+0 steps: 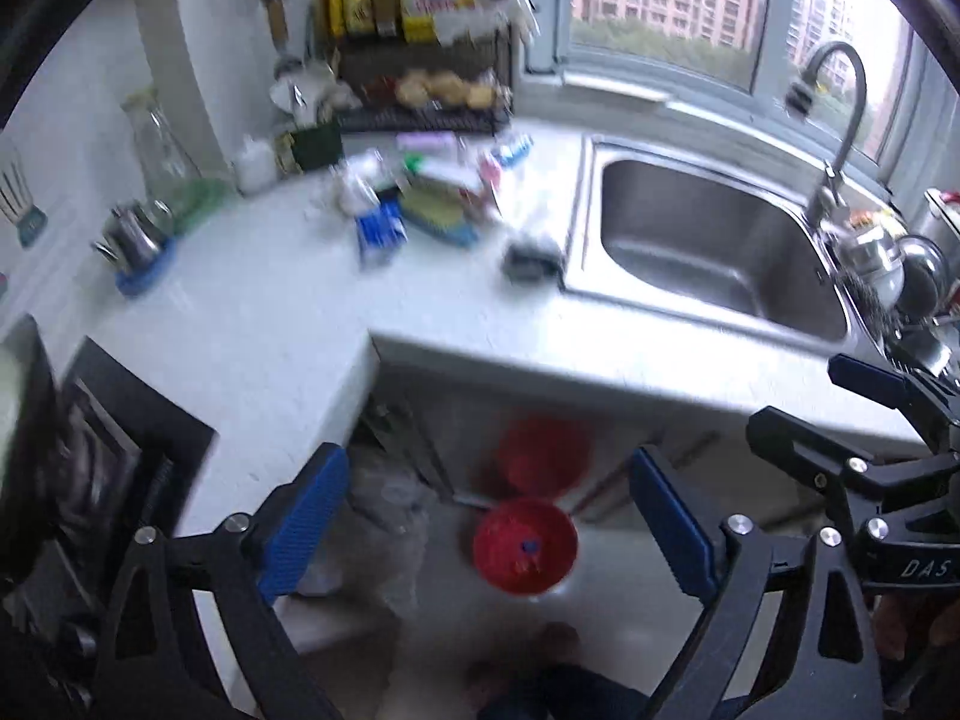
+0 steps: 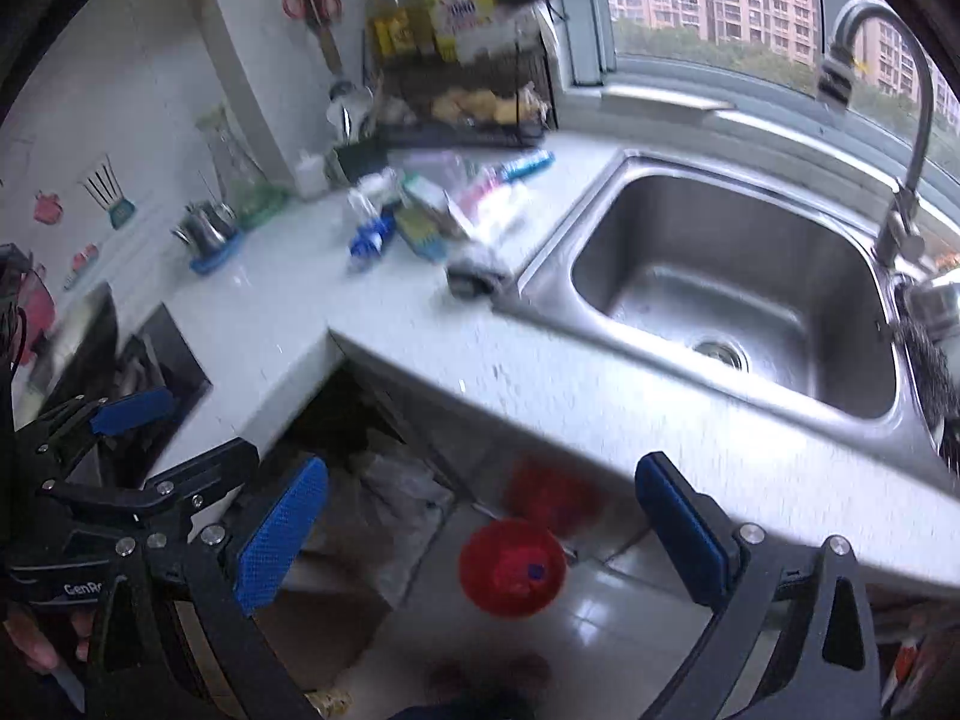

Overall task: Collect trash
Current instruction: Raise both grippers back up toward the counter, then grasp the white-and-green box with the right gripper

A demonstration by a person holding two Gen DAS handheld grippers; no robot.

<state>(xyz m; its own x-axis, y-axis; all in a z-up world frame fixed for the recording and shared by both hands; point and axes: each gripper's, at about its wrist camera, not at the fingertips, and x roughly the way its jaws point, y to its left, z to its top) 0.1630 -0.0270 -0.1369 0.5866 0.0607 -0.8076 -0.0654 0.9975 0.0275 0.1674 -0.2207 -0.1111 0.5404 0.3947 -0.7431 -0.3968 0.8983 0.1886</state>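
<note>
A blurred heap of trash (image 1: 432, 198) lies on the white counter left of the sink: a blue packet (image 1: 379, 227), wrappers, a small dark box (image 1: 531, 258). It also shows in the right wrist view (image 2: 438, 210). A red bin (image 1: 525, 546) stands on the floor below the counter, seen too in the right wrist view (image 2: 511, 567). My left gripper (image 1: 486, 522) is open and empty above the floor. My right gripper (image 2: 480, 534) is open and empty beside it; its fingers (image 1: 864, 375) show at the left wrist view's right edge.
A steel sink (image 2: 738, 294) with a tall faucet (image 2: 900, 120) is at the right. A black rack (image 1: 426, 60) with bottles stands at the back. A stove (image 1: 108, 438) is at the left. Dishes (image 1: 900, 264) sit right of the sink. A plastic bag (image 2: 396, 486) lies under the counter.
</note>
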